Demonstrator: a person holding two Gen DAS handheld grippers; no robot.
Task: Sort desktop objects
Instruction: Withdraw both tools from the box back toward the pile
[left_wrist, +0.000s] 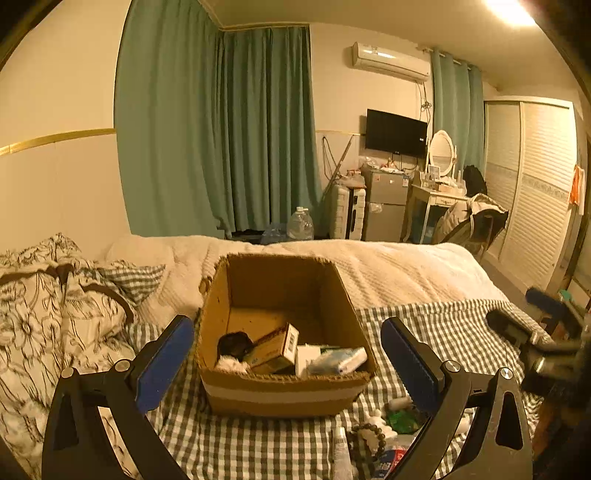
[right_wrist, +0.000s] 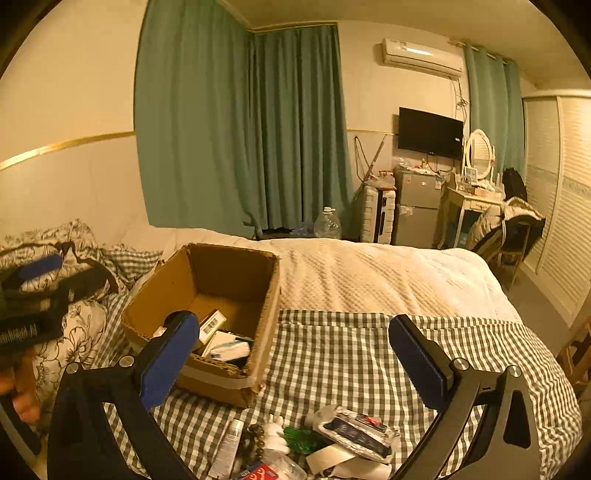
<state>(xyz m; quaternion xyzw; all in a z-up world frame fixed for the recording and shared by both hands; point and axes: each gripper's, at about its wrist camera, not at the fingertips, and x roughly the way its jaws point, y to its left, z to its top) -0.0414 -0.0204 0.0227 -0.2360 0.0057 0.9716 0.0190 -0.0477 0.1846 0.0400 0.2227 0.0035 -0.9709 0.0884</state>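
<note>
An open cardboard box stands on a green checked cloth on the bed. It holds a few small cartons, a dark round thing and a white-blue packet. My left gripper is open and empty, its blue pads either side of the box. The right gripper is also open and empty, to the right of the box. Loose items lie near me: a tube, a bead bracelet, a green piece and a foil pack.
A floral duvet is bunched to the left of the box. A white blanket covers the far half of the bed. A hand holding the left gripper shows at the left edge. Fridge, dresser and chair stand by the far wall.
</note>
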